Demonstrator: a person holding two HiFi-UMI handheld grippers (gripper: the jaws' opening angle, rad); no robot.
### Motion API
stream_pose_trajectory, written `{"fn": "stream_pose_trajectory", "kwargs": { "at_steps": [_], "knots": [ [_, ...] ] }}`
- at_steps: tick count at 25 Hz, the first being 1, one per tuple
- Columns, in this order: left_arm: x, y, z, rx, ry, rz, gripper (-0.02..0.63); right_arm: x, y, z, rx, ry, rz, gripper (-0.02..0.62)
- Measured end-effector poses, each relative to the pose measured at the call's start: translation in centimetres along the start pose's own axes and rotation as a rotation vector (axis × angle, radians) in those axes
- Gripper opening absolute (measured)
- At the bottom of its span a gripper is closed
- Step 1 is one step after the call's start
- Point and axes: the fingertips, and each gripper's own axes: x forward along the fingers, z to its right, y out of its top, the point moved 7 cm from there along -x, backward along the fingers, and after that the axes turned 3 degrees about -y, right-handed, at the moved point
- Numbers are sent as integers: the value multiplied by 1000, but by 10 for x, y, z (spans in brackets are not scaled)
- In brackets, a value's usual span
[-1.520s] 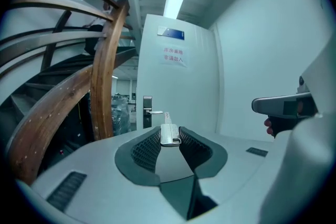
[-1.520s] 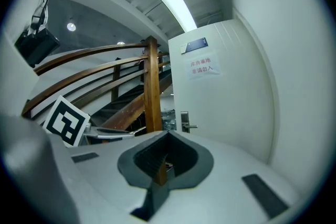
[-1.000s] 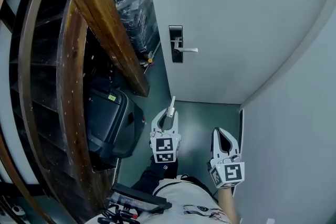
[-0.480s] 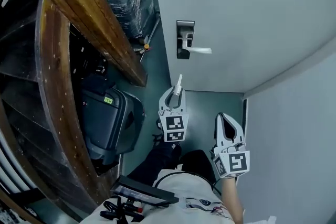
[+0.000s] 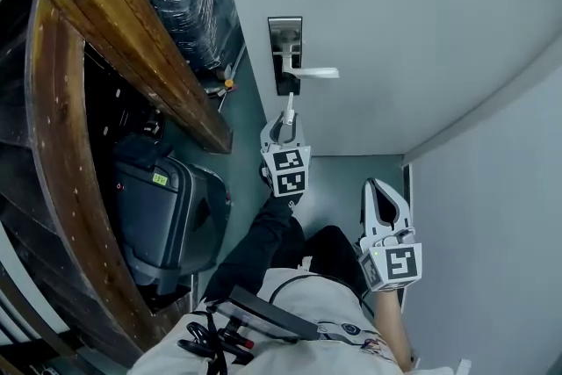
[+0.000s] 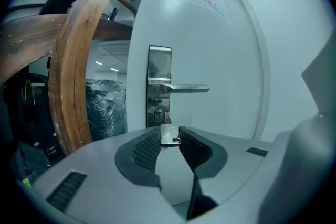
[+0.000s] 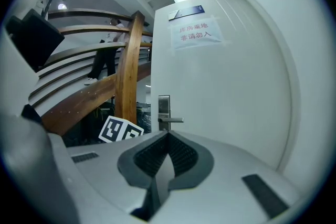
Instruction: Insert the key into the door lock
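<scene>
1. Head view: the left gripper (image 5: 286,129) has moved up toward the door (image 5: 395,31), and its key (image 5: 289,108) is now near the lock (image 5: 284,54), so insertion looks close.
2. Left gripper view: the jaws clamp the key, its tip short of the keyhole (image 6: 157,113).
3. Right gripper view: the right gripper (image 7: 167,136) is closed on nothing, far from the lock.

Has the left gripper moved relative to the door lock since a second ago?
Yes. The left gripper has closed in on the silver metal lock plate; its small silver key now nearly reaches the plate's lower edge.
</scene>
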Motion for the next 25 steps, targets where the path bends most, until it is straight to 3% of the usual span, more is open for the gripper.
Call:
{"fn": "stream_pose_trajectory", "kwargs": {
  "at_steps": [8,25],
  "knots": [
    [45,-4,-18,9,44,-4,117,17,-36,24,12,-12,-18,6],
    [69,2,-22,28,51,-21,117,42,-49,33,46,18,-38,6]
  ]
}}
